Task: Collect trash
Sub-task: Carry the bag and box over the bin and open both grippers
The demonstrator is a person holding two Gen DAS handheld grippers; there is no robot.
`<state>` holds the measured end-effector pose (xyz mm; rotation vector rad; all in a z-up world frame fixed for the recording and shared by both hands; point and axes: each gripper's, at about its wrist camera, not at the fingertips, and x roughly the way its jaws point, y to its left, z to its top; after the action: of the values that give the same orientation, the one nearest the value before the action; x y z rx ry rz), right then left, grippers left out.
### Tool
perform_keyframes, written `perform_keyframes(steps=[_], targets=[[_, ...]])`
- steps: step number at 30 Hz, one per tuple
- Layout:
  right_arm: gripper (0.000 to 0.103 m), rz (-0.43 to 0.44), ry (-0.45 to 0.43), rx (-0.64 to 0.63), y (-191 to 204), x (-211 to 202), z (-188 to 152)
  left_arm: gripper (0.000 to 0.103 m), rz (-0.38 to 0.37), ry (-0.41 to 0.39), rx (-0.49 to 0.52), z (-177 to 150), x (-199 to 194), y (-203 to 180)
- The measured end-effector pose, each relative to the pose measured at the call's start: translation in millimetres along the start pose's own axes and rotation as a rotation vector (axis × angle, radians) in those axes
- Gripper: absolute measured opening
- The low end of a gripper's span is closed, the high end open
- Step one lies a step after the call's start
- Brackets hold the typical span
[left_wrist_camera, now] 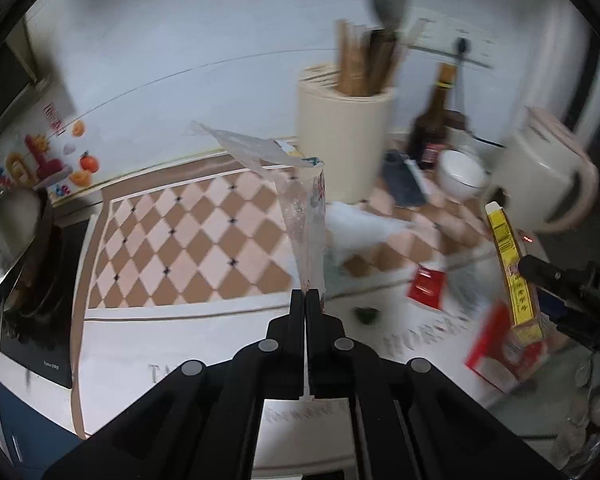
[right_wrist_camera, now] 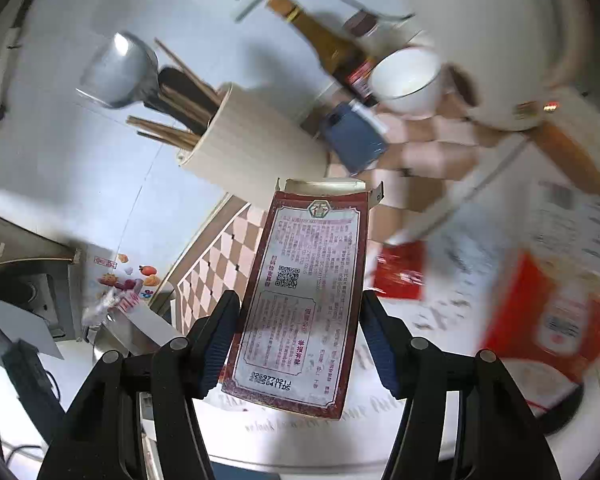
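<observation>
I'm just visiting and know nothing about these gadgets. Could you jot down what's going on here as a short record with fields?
Place: kitchen counter with a checkered mat
Left gripper: shut on a clear plastic wrapper, lifted off the counter
Right gripper: closed on a long red printed box
Trash on the counter: red packet, red carton
Nearby: utensil holder, dark bottle, white bowl, kettle

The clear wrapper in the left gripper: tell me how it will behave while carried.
The wrapper is probably floppy: its upper end folds over sideways above the shut left gripper. It looks very light, thin see-through film, so it may flutter when swung. The film may be slippery, and only its bottom edge is pinched, so it could slide out.
</observation>
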<state>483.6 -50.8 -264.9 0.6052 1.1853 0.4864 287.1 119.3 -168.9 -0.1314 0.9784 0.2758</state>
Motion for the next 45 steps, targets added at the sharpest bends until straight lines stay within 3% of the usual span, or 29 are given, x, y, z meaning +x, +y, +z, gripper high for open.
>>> perform_keyframes(steps=[4, 10, 15, 18, 21, 25, 31, 34, 38, 39, 40, 41, 42, 43, 45], targets=[[0.062, -0.039, -0.083, 0.007, -31.6, -67.3, -34.5, 0.000, -0.093, 0.018, 0.075, -23.9, -22.2, -48.1], [0.062, -0.211, -0.183, 0.079, -123.1, -168.6, -112.0, 0.000, -0.235, 0.121, 0.273, -96.5, -30.9, -159.5], [0.062, -0.352, -0.169, 0.231, -228.9, -222.8, -192.7, 0.000, -0.338, 0.252, 0.435, -177.7, -4.2, -253.9], [0.062, -0.413, -0.140, 0.341, -301.6, -235.0, -243.1, 0.000, -0.392, 0.380, 0.506, -239.3, 40.6, -307.6], [0.062, -0.457, -0.091, 0.430, -373.5, -225.8, -290.6, 0.000, -0.409, 0.496, 0.547, -294.4, 98.4, -343.1], [0.062, -0.482, -0.009, 0.533, -471.3, -184.3, -354.3, 0.000, -0.428, 0.695, 0.556, -378.6, 213.8, -374.8], [0.062, -0.471, 0.080, 0.604, -596.1, -89.1, -421.1, 0.000, -0.388, 0.920, 0.602, -493.9, 381.0, -395.3], [0.062, -0.457, 0.122, 0.609, -645.3, -38.2, -440.1, 0.000, -0.342, 0.953, 0.642, -530.9, 427.5, -400.4], [0.064, -0.434, 0.181, 0.598, -683.0, 14.1, -447.0, 0.005, -0.347, 0.959, 0.643, -554.7, 448.6, -403.5], [0.065, -0.423, 0.190, 0.604, -685.4, 25.4, -447.0, 0.014, -0.340, 0.946, 0.646, -554.2, 449.5, -405.5], [0.068, -0.418, 0.198, 0.608, -688.5, 33.9, -449.5, 0.046, -0.327, 0.918, 0.646, -551.1, 450.1, -403.3], [0.081, -0.419, 0.209, 0.608, -693.7, 39.5, -449.6, 0.071, -0.325, 0.902, 0.641, -551.4, 449.1, -403.1], [0.088, -0.431, 0.213, 0.604, -697.3, 41.3, -448.4, 0.103, -0.329, 0.887, 0.629, -547.9, 448.3, -400.5], [0.096, -0.439, 0.210, 0.602, -695.7, 44.9, -446.2, 0.103, -0.335, 0.864, 0.613, -541.7, 446.1, -397.9], [0.096, -0.464, 0.202, 0.596, -690.3, 45.7, -440.4, 0.103, -0.305, 0.833, 0.615, -535.4, 442.3, -394.7]])
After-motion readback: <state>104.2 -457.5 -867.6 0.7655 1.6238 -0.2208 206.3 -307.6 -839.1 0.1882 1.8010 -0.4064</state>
